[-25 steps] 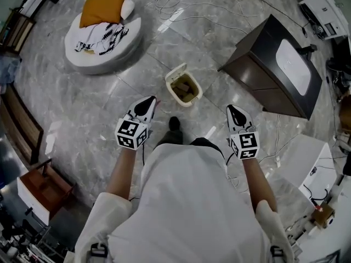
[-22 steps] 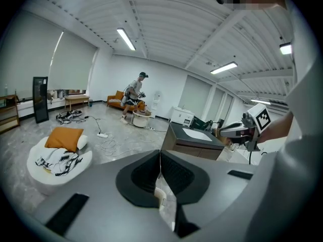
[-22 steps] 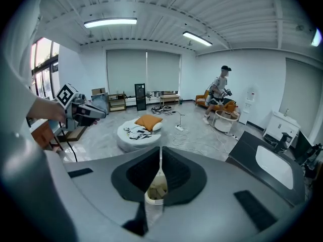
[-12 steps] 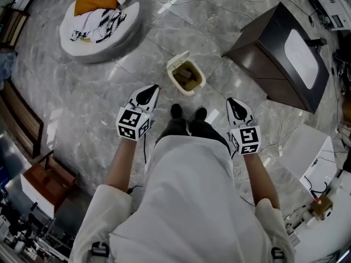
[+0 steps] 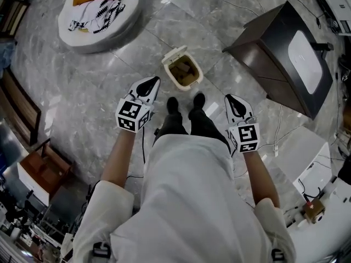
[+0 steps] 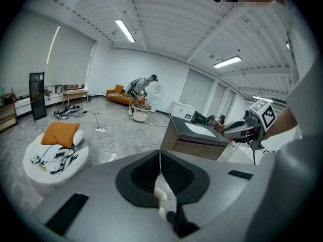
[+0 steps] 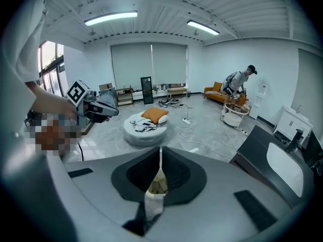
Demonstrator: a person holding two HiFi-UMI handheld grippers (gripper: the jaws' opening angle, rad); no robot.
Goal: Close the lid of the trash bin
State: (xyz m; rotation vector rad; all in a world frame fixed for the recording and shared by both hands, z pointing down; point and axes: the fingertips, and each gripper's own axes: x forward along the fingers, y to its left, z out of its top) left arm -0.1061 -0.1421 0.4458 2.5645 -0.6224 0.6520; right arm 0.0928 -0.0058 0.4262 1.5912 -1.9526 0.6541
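Bin: the trash bin (image 5: 184, 75) sits on the marble floor right in front of the person's shoes (image 5: 172, 104), a bit ahead of both grippers.
Lid: the lid (image 5: 173, 53) is tipped up at the bin's far-left edge, so the bin is wide open (brownish stuff inside, can't really tell what from up here).
Left gripper: the left gripper (image 5: 152, 82) has its jaws pressed together with nothing in them. It hangs near the bin's left side without touching it.
Right gripper: the right gripper (image 5: 231, 99) is the same deal, jaws together and empty, just further off on the bin's right.
Done so far: honestly nothing on the lid itself. The person is just lined up at the bin.
Left to do: pretty much all of it. A gripper has to reach the lid, tip it over and press it flat on the rim. I'd guess the left one, since it's nearer.
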